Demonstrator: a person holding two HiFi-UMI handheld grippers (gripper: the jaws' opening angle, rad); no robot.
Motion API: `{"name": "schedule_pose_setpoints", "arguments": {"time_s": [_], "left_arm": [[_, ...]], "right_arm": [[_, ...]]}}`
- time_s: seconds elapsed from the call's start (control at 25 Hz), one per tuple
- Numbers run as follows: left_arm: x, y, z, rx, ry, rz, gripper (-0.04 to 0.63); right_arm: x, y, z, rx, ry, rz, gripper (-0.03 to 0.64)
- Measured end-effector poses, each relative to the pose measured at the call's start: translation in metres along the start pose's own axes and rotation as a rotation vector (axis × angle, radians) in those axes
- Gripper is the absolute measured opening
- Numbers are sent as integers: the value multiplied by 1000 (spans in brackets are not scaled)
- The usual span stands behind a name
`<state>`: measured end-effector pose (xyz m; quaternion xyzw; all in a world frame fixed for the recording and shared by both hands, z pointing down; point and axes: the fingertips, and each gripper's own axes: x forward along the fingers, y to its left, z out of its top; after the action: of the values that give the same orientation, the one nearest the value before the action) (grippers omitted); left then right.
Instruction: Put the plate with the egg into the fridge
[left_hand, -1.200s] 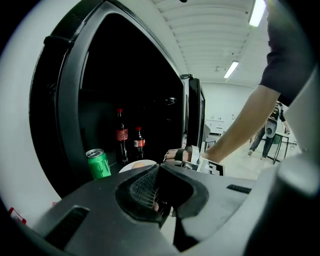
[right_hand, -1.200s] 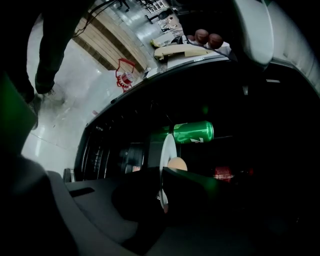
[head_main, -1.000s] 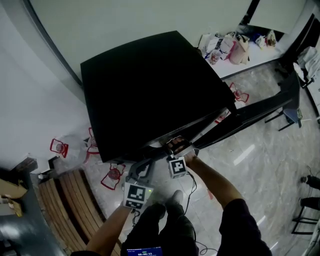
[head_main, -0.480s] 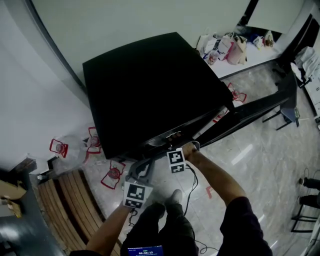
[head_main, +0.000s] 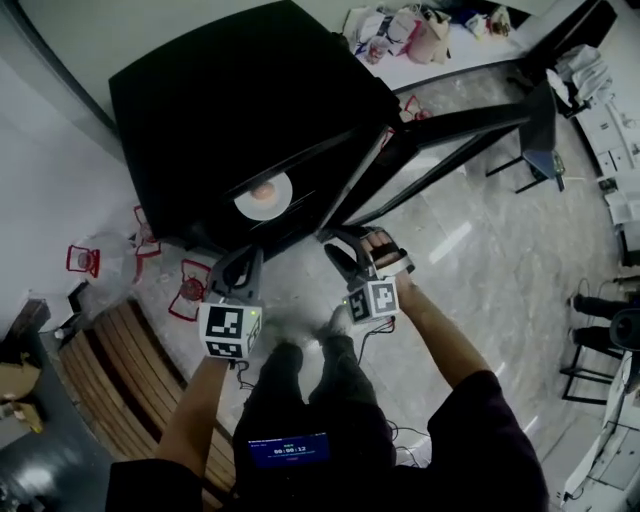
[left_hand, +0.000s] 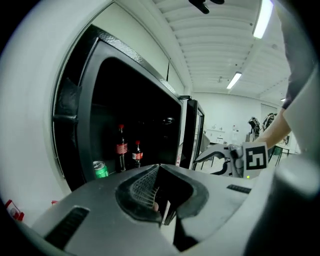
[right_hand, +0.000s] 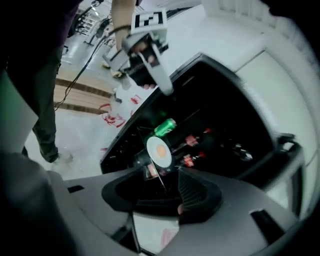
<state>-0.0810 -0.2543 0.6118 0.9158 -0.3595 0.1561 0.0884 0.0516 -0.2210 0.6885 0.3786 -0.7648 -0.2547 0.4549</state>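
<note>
The white plate with the egg (head_main: 263, 193) lies on a shelf inside the open black fridge (head_main: 220, 90). In the right gripper view the plate (right_hand: 159, 151) shows just beyond the jaws, next to a green can (right_hand: 165, 126). My right gripper (head_main: 347, 248) hangs in front of the fridge opening, open, with nothing between its fingers (right_hand: 160, 176). My left gripper (head_main: 237, 263) is held beside it to the left, also open and empty (left_hand: 162, 175). It looks into the fridge at two cola bottles (left_hand: 121, 148) and the can (left_hand: 100, 170).
The fridge door (head_main: 450, 120) stands swung out to the right. A wooden bench (head_main: 110, 380) is at the lower left, red-and-white bags (head_main: 190, 290) lie on the floor by the fridge, and more bags (head_main: 400, 25) sit on a far table. My legs stand just below the grippers.
My right gripper has let go of the plate and drawn back out of the fridge. The plate now sits on the shelf. My head has tilted, so the fridge shows higher in view.
</note>
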Motion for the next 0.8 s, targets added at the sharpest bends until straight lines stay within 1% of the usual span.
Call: {"name": "schedule_pose_setpoints", "arguments": {"time_s": [0.2, 0.28, 0.36, 0.4, 0.44, 0.52, 0.56, 0.68, 0.76, 0.8], "left_arm": [[8, -43, 19, 5, -17, -7, 9], [19, -65, 25, 11, -23, -1, 9], [35, -89, 35, 19, -32, 10, 9], [44, -102, 41, 23, -38, 17, 9], [53, -115, 48, 26, -45, 24, 9], [72, -146, 60, 32, -61, 32, 9], [79, -160, 66, 38, -69, 36, 9], [101, -191, 87, 46, -91, 56, 9], [112, -206, 99, 48, -106, 74, 9], [117, -213, 106, 54, -113, 81, 9]], "right_arm": [[-101, -48, -48, 167, -51, -255, 202], [-131, -71, -70, 221, -91, -335, 202], [-154, -93, -92, 238, -131, -391, 200], [-163, -103, -103, 241, -148, -411, 194], [-172, -114, -116, 249, -164, -428, 164], [-191, -135, -143, 284, -192, -456, 78], [-200, -145, -156, 304, -205, -466, 55], [-220, -172, -196, 376, -236, -476, 33], [-228, -187, -218, 418, -247, -457, 9], [-233, -195, -227, 439, -256, -443, 9]]}}
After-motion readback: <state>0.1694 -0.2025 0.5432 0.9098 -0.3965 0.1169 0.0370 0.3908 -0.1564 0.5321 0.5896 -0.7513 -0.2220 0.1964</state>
